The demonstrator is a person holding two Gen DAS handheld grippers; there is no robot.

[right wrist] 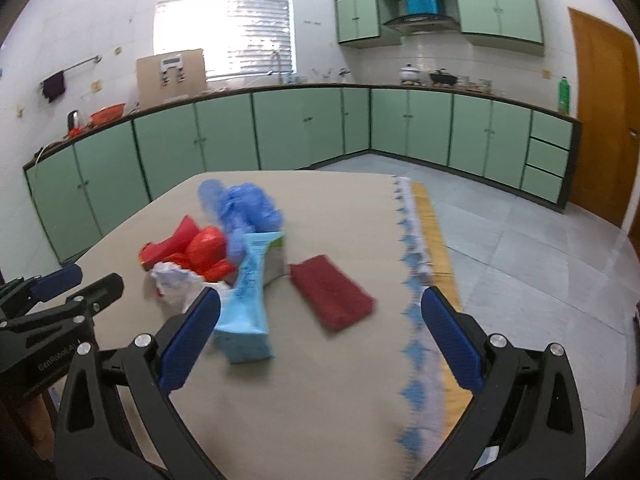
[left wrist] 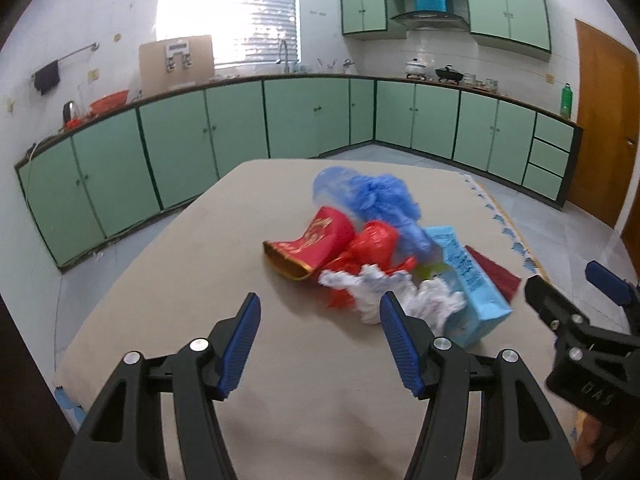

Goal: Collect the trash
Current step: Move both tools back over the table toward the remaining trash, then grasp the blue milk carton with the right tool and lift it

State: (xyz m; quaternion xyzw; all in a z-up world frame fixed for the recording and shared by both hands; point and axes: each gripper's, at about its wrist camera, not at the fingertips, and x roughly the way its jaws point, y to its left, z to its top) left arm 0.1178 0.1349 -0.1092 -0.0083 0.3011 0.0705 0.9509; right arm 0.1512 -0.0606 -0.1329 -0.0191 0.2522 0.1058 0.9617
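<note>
**Trash heaped mid-table, both grippers hanging empty before it**

A small pile of rubbish sits near the middle of the beige-covered table (left wrist: 168, 280). At the back lies a crumpled blue plastic bag (left wrist: 372, 200); in front of it a red paper cup (left wrist: 312, 246) with gold print lies on its side, touching a scrunched red plastic bag (left wrist: 372, 244). Crumpled white paper (left wrist: 400, 296) spills across the near edge of the heap, and a light blue carton (left wrist: 472, 284) lies flat beside it, printed face up. A dark red cloth (right wrist: 332, 296) lies just beside the carton, apart from the heap.

The left gripper (left wrist: 320, 344) hovers short of the pile, fingers spread wide with nothing between them. The right gripper (right wrist: 320, 336) hangs alongside, likewise wide and empty, carton and cloth ahead of it. Green kitchen cabinets (left wrist: 304, 116) line the walls behind.
</note>
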